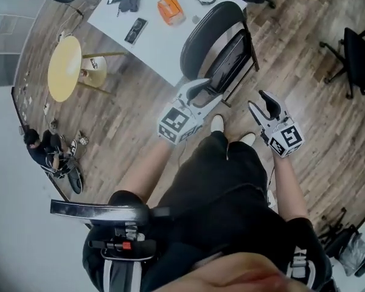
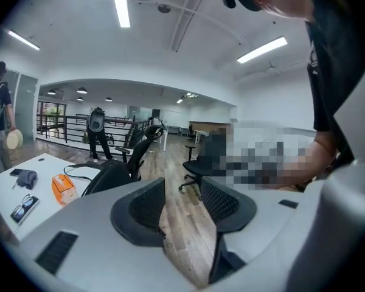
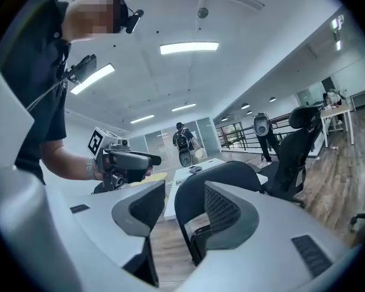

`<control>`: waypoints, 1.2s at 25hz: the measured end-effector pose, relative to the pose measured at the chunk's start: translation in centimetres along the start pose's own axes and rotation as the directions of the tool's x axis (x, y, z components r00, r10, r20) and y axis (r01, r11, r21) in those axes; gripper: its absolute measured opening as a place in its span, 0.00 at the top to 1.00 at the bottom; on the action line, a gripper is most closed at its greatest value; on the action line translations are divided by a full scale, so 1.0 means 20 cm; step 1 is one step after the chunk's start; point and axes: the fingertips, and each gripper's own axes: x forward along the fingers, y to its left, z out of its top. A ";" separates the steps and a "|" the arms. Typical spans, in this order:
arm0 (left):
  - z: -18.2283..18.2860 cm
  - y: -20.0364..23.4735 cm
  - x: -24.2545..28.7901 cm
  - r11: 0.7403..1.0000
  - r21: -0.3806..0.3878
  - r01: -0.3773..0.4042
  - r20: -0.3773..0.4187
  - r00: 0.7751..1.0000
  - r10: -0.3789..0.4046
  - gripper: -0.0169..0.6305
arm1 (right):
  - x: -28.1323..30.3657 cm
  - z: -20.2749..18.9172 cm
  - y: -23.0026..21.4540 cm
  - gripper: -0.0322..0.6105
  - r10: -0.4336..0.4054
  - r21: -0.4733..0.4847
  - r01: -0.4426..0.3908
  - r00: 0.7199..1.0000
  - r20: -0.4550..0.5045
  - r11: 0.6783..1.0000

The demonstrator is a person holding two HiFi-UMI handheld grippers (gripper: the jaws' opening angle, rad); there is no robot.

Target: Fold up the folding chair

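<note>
The wooden floor point(image 1: 140, 111) carries a white desk point(image 1: 158, 53). The black folding chair point(image 1: 214, 38) stands upright on the floor against the desk's edge, its seat close against its back. Near it, the 2 tools, left tool point(image 1: 202, 90) and right tool point(image 1: 258, 101), both have jaws apart and hold nothing.

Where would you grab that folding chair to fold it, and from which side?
Likely the top edge of the rounded back of the chair, coming from the person's own side. That edge is a thin curve that open jaws could straddle, and the white table stands close on the far side, so an approach from there looks blocked.
</note>
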 end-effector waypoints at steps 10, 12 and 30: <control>0.09 -0.43 -0.25 1.000 -0.028 0.002 0.114 0.993 0.001 0.97 | -0.19 0.27 0.54 0.93 0.153 -0.079 -0.150 0.988 0.036 0.986; 0.12 -0.48 -0.26 0.999 -0.029 0.012 0.138 0.990 -0.008 0.97 | -0.21 0.32 0.57 0.93 0.160 -0.105 -0.154 0.986 0.045 0.982; 0.26 -0.51 -0.18 1.000 -0.017 0.009 0.173 0.985 -0.006 0.97 | -0.24 0.49 0.54 0.93 0.158 -0.179 -0.150 0.987 0.028 0.972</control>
